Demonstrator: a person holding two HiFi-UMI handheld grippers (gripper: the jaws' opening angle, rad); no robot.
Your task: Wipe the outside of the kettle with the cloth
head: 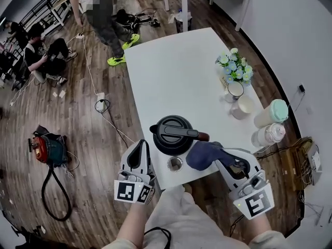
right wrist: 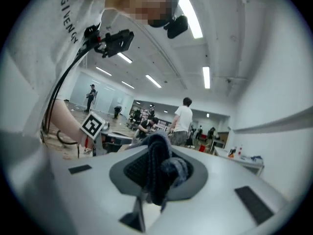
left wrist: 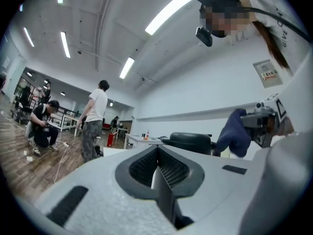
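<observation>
Our right hand-held gripper (head: 222, 158) pinches the dark blue cloth (head: 204, 155) just right of the black kettle (head: 173, 134), low centre at the worktop's (head: 176, 71) near edge. Our left hand-held gripper (head: 140, 148) is closed on nothing. Wiping looks about to begin: next we press the cloth against the kettle's wall.

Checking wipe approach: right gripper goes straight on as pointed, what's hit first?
Likely the kettle, on its right side: the right gripper, shut on the blue cloth, points at it. Height unclear from above.
</observation>
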